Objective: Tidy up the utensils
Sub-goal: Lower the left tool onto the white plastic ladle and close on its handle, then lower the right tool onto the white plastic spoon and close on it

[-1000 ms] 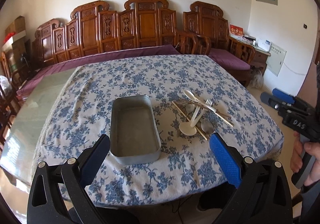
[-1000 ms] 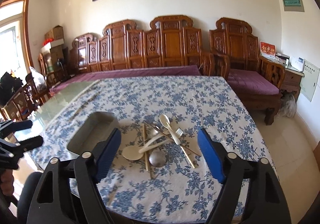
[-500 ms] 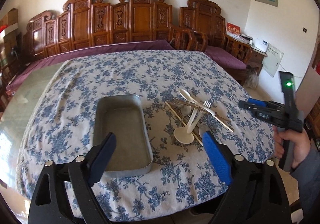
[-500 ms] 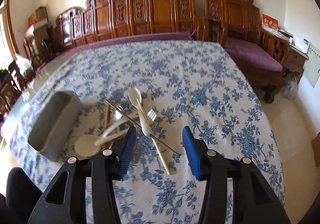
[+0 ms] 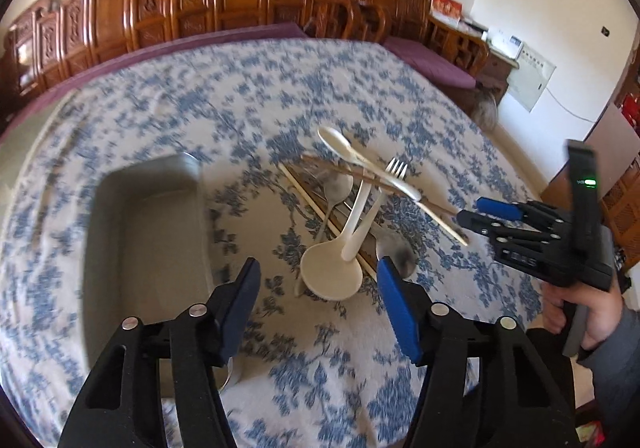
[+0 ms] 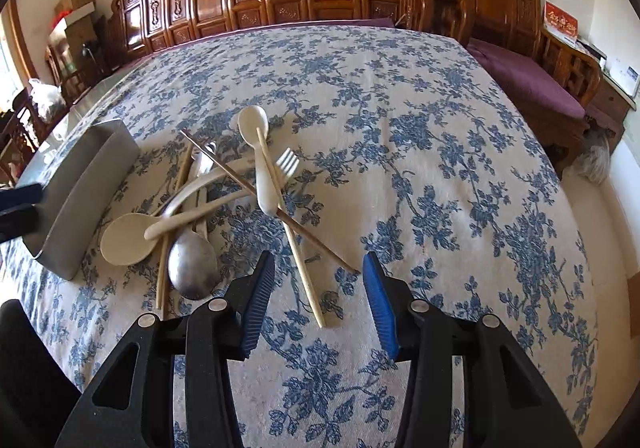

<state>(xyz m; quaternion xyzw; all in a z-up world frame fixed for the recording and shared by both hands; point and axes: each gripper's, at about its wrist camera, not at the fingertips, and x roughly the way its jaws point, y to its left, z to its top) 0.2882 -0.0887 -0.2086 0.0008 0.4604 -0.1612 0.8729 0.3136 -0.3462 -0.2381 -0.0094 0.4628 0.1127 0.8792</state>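
Table (image 6: pixel 400 95) is wearing a soft, slightly wrinkled cloth, white with a blue floral print, draping over the near edge.

Metal tray (image 5: pixel 148 248) is sitting toward the near left part of the table: rectangular with rounded corners, dull grey, straight walls, nothing visible inside. It is blurring in the left wrist view.

Utensil pile (image 6: pixel 224 199) is lying just beside the tray's right wall, near the near edge, pieces crossing one another:
- large cream plastic spoon (image 6: pixel 126 238), round shallow bowl, curved handle, its bowl lying closest to the tray;
- second cream spoon (image 6: pixel 256 135), narrower oval bowl, pointing toward the far edge;
- metal spoon (image 6: pixel 192 264), dull scuffed oval bowl, nearest the near edge;
- fork (image 6: pixel 289 161), pale, tines toward the far edge;
- wooden chopsticks (image 6: pixel 296 244), thin straight sticks, some pale, one darker brown, lying diagonally across the spoons.

Left gripper (image 5: pixel 318 300): black frame, smooth blue pads, jaws closing, hovering above the large spoon's bowl with nothing pressed between the pads.

Right gripper (image 6: pixel 318 300): ribbed blue pads, jaws standing partly apart, hanging over the near ends of the chopsticks, gripping nothing. A hand (image 5: pixel 588 316) is holding its handle at the table's right edge.
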